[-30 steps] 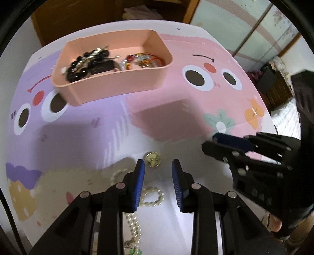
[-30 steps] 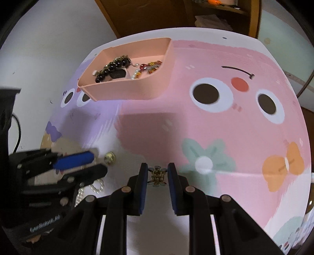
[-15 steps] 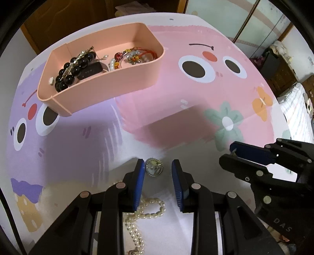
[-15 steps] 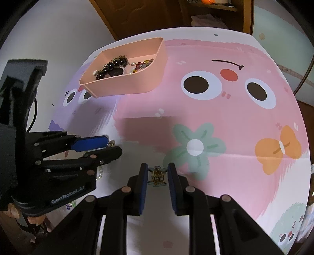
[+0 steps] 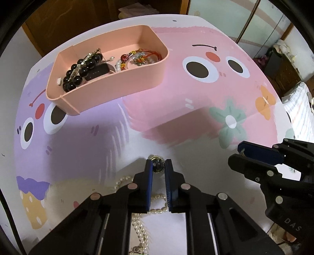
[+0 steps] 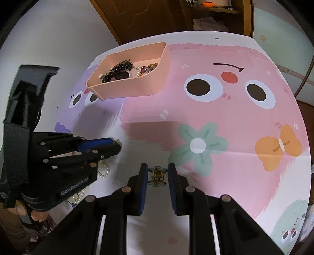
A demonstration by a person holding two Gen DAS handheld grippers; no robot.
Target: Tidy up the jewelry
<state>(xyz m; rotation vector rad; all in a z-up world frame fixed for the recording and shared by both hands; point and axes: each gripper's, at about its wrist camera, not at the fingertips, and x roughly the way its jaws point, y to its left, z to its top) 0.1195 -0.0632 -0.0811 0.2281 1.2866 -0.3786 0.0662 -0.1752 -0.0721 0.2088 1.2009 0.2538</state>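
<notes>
My left gripper (image 5: pixel 158 163) is shut on a small round gold brooch (image 5: pixel 157 166), its fingertips pinching it just above the mat. A pearl necklace (image 5: pixel 137 215) lies under that gripper. My right gripper (image 6: pixel 156 169) is shut on a gold hair claw clip (image 6: pixel 157 175), held over the mat. A pink tray (image 5: pixel 109 86) at the back holds a black bead bracelet (image 5: pixel 82 68) and red and gold trinkets (image 5: pixel 140 56). The tray also shows in the right wrist view (image 6: pixel 133 88). The left gripper shows in the right wrist view (image 6: pixel 114 146), and the right gripper in the left wrist view (image 5: pixel 238 153).
A cartoon-printed mat (image 6: pixel 215 127) covers the round table. A wooden cabinet (image 6: pixel 147 17) and a shelf stand behind the table. Part of the pearl necklace (image 6: pixel 103 170) lies beside the left gripper in the right wrist view.
My left gripper has moved forward over the round brooch and closed on it. My right gripper has kept hold of the hair clip and lifted slightly back.
</notes>
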